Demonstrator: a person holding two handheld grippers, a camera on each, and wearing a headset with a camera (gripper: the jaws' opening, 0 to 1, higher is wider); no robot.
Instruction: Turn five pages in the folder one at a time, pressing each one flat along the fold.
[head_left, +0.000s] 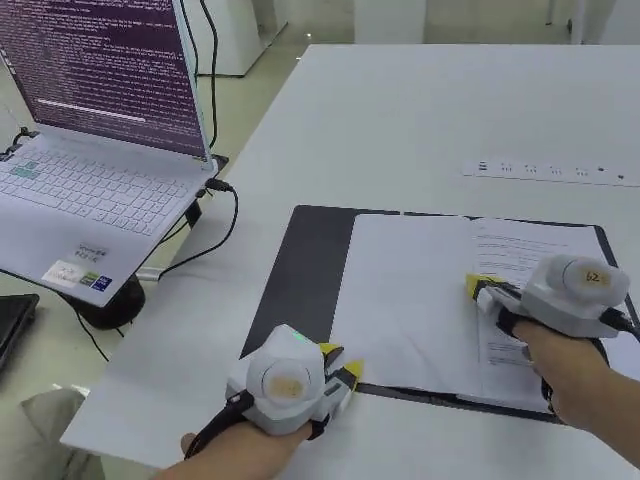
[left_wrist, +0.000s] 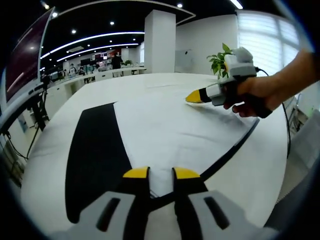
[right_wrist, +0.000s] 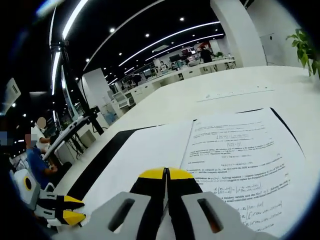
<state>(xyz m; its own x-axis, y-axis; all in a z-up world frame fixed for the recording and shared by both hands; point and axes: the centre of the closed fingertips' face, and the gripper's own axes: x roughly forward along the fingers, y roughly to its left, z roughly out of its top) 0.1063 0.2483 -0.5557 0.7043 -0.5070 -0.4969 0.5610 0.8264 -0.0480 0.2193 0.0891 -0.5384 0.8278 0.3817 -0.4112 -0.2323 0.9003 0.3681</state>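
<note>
A black folder (head_left: 300, 270) lies open on the white table. A blank white page (head_left: 410, 300) covers its left half and a printed page (head_left: 525, 250) its right. My right gripper (head_left: 480, 290) is shut, its yellow tips resting on the paper at the fold. From its own view the shut right gripper (right_wrist: 166, 173) sits just left of the printed page (right_wrist: 240, 150). My left gripper (head_left: 340, 365) is at the folder's near edge. In its own view the left gripper (left_wrist: 161, 173) has its jaws a little apart, with the blank page's (left_wrist: 165, 130) near edge between them.
An open laptop (head_left: 90, 120) stands on a stand at the left, with cables (head_left: 215, 230) trailing toward the folder. A white power strip (head_left: 550, 170) lies beyond the folder. The table's near edge (head_left: 150, 440) is close to my left hand.
</note>
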